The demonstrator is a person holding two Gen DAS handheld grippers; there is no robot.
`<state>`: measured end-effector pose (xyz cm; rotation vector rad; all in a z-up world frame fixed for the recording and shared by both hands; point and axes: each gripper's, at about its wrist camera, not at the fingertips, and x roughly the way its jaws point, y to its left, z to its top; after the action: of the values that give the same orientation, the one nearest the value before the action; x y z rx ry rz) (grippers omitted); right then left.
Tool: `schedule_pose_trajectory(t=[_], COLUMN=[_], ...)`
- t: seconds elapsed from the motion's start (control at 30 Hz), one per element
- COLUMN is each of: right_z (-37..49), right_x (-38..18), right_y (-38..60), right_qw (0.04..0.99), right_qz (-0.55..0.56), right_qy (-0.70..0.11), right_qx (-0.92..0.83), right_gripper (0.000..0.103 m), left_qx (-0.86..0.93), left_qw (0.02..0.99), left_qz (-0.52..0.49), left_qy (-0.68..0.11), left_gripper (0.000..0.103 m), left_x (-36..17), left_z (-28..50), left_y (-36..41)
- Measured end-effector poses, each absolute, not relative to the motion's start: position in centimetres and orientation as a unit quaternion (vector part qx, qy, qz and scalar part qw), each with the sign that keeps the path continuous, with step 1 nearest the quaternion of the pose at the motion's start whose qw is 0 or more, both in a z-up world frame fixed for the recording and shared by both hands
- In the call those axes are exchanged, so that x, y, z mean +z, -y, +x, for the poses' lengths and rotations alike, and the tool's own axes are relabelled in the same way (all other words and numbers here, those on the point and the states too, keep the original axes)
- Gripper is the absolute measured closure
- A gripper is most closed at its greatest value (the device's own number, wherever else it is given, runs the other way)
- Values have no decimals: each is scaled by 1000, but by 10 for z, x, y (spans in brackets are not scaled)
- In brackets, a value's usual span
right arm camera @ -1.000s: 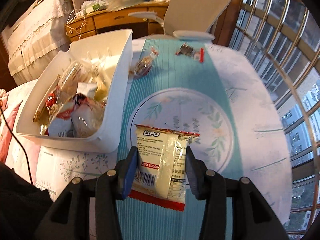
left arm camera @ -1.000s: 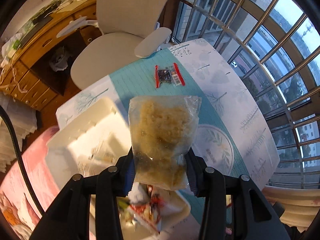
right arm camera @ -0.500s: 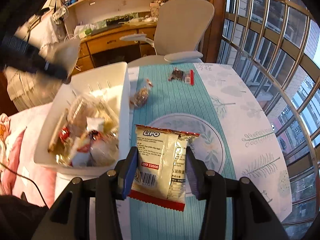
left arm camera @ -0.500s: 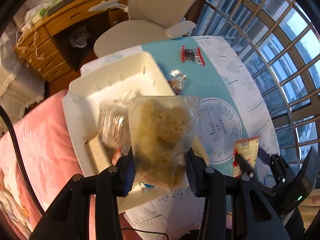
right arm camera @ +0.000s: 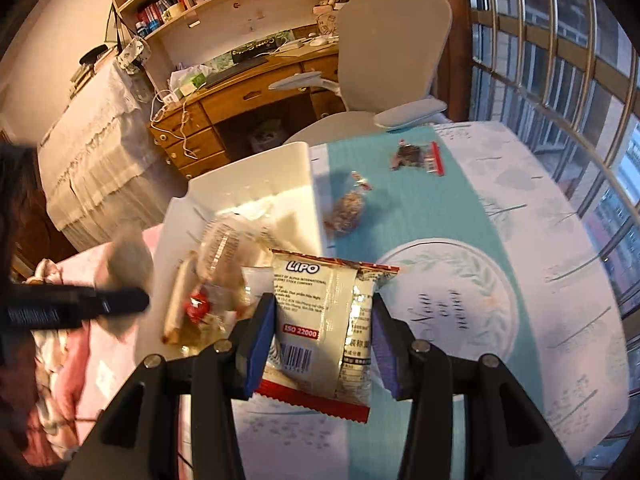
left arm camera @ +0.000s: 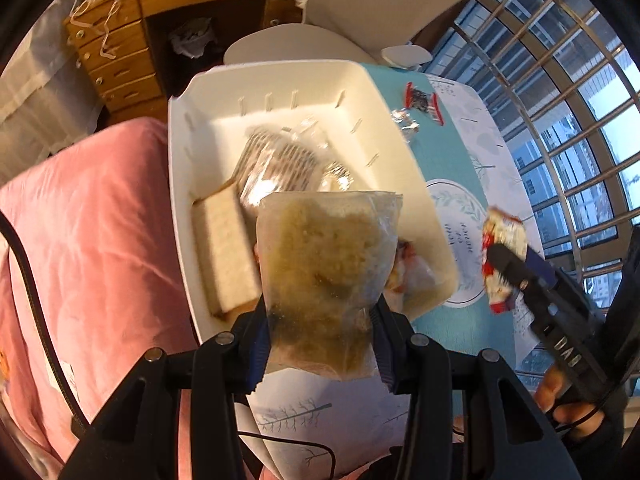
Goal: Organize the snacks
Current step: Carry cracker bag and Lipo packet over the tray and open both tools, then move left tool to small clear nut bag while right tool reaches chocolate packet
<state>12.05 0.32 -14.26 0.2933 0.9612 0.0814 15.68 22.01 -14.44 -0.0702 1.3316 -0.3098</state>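
Note:
My left gripper [left arm camera: 320, 332] is shut on a clear bag of yellowish crumbly snack [left arm camera: 326, 276], held above the near end of the white bin [left arm camera: 180, 184]. Several wrapped snacks lie in the bin, among them a pale wafer block [left arm camera: 224, 256] and a striped packet [left arm camera: 280, 164]. My right gripper [right arm camera: 322, 344] is shut on a white LIPO packet with red edges [right arm camera: 324, 328], raised over the table beside the bin [right arm camera: 288, 168]. The left wrist view shows the right gripper [left arm camera: 516, 264] at the right, with the LIPO packet [left arm camera: 504, 236] in it. The left gripper [right arm camera: 80, 304] shows blurred at the left of the right wrist view.
On the teal runner [right arm camera: 404, 208] lie a brown clear-wrapped snack [right arm camera: 348, 212] and a dark packet with a red strip [right arm camera: 416, 156]. A grey office chair [right arm camera: 384, 60] and wooden desk [right arm camera: 248, 96] stand beyond the table. A pink quilt [left arm camera: 92, 232] lies left of the bin. Window bars [left arm camera: 560, 80] line the right.
My left gripper carried the crumbly bag from over the runner leftwards to above the bin and sank a little. My right gripper rose with the LIPO packet and tilted towards the bin.

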Motion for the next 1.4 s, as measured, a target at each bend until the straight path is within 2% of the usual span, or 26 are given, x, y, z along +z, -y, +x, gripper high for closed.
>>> schedule_pose_trajectory(t=[0.27, 0.37, 0.43, 0.5, 0.57, 0.67, 0.97, 1.4], right_z=[142, 148, 151, 152, 152, 151, 145, 156], right_x=[-145, -146, -146, -148, -150, -151, -152, -149], right_y=[-19, -27, -31, -32, -31, -27, 3, 96], right_qw=[864, 866, 868, 865, 862, 861, 855, 847], right_qz=[170, 161, 154, 153, 156, 163, 179, 199], right_qy=[-468, -466, -464, -468, -472, -472, -480, -492], right_qx=[67, 80, 87, 96, 100, 97, 83, 39], right_gripper=[57, 56, 56, 52, 40, 34, 32, 30], left_qx=[-101, -97, -98, -100, -105, -112, -146, -161], left_qw=[783, 789, 793, 797, 799, 798, 794, 809], left_qz=[-72, -79, -79, -77, -76, -68, -54, -25], left_qy=[-610, -601, -596, -590, -587, -588, -587, -565], left_gripper=[60, 44, 30, 23, 22, 21, 18, 17], left_x=[-166, -164, -161, -159, -157, -155, -145, -122], left_z=[145, 143, 142, 140, 139, 138, 139, 165], left_y=[-247, -251, -251, -250, -246, -238, -198, -125])
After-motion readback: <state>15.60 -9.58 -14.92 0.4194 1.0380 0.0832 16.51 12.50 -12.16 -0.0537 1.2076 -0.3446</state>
